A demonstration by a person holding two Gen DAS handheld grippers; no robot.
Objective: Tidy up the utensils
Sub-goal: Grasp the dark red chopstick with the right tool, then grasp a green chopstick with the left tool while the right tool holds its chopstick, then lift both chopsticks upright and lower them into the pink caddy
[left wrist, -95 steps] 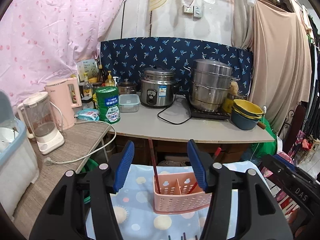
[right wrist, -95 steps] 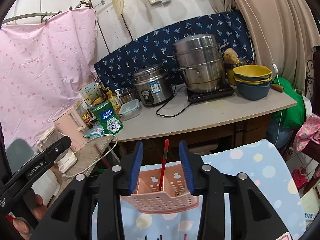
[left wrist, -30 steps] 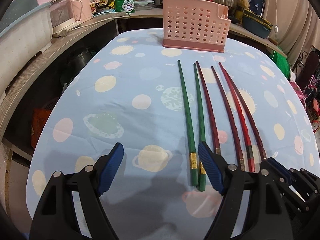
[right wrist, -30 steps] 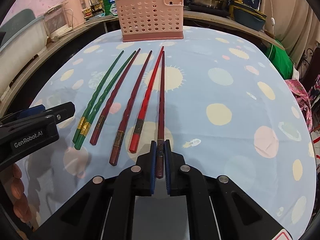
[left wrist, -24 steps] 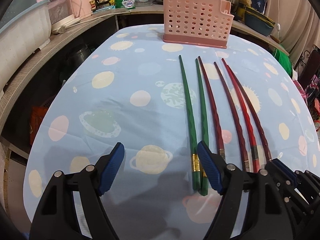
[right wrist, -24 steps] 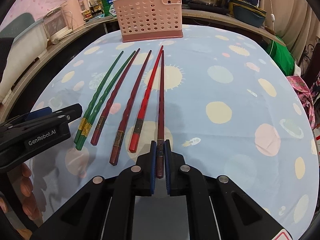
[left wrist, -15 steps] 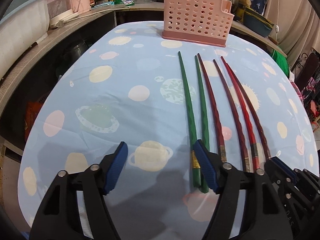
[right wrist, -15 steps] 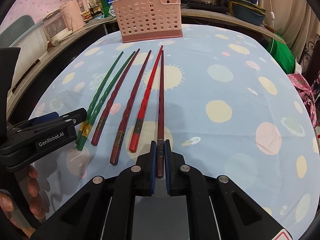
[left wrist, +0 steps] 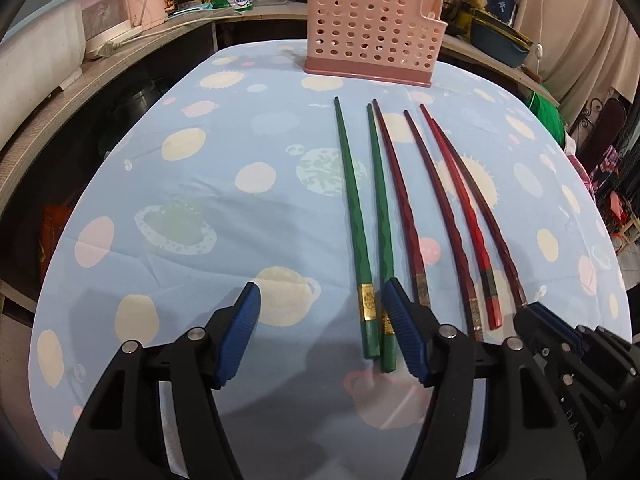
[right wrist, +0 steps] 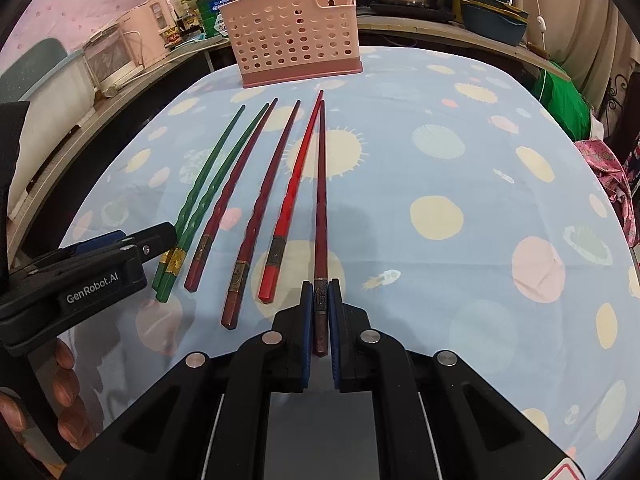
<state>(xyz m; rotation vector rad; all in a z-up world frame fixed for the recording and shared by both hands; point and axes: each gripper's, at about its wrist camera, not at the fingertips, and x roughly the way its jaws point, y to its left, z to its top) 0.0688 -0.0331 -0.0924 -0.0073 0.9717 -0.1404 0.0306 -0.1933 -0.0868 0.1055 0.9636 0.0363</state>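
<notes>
Six chopsticks are lying side by side on the table (right wrist: 480, 128), which is wearing a blue cloth printed with planets and suns. Their thick ends are pointing toward the near edge and their tips toward the pink basket (right wrist: 294, 42) standing at the far edge. From the table's left side they are running: two green chopsticks (left wrist: 352, 216) touching at their gold-banded ends, then a dark red chopstick (right wrist: 234, 196), a brown-red chopstick (right wrist: 264, 204), a bright red chopstick (right wrist: 292, 196) and a maroon chopstick (right wrist: 320, 208).

The right gripper (right wrist: 319, 316) is clenching the thick end of the maroon chopstick between its blue pads, near the near edge; the rest of that stick is resting on the cloth.

The left gripper (left wrist: 320, 336) is hovering with its fingers spread wide, grasping nothing. Its right pad (left wrist: 402, 334) is sitting just beside the butt ends of the green pair, covering part of one.

Something red is poking up out of the basket's far compartment.
</notes>
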